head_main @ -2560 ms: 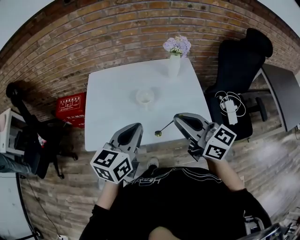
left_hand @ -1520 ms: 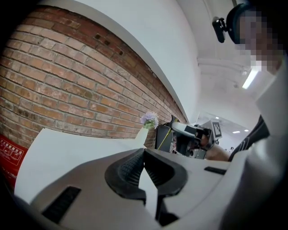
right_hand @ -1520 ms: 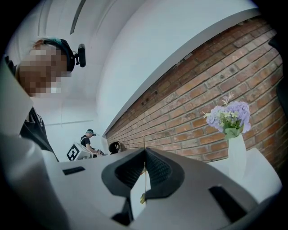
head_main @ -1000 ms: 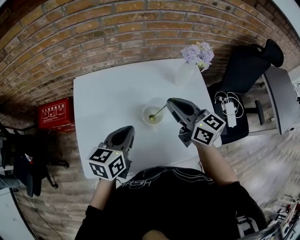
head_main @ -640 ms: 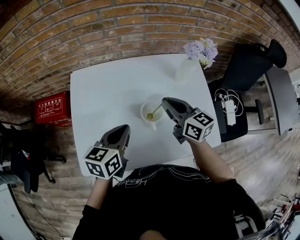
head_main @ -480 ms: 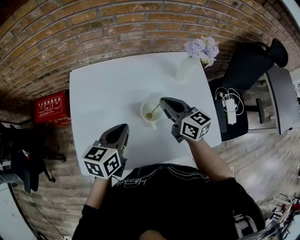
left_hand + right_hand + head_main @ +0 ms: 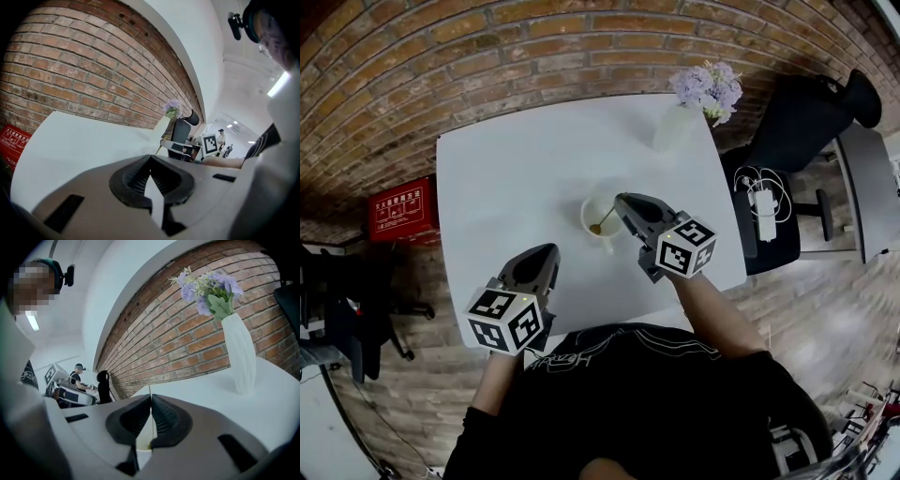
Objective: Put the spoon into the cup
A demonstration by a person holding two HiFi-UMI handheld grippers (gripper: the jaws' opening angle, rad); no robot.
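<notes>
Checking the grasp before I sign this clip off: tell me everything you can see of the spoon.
The spoon is small and slender, gold-coloured and metallic-looking, with a rounded bowl and a thin straight handle. The right claw is shut on the handle's upper end. The spoon hangs tilted, bowl lowest, at the mouth of the white cup. Whether the bowl touches the cup's inside cannot be told. In the right gripper view, only the handle's thin edge shows between the pads.

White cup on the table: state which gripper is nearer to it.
Right. The right gripper sits at the rim of the white cup, holding a thin gold spoon over it; the left gripper hangs well back, toward the near edge of the white table.
</notes>
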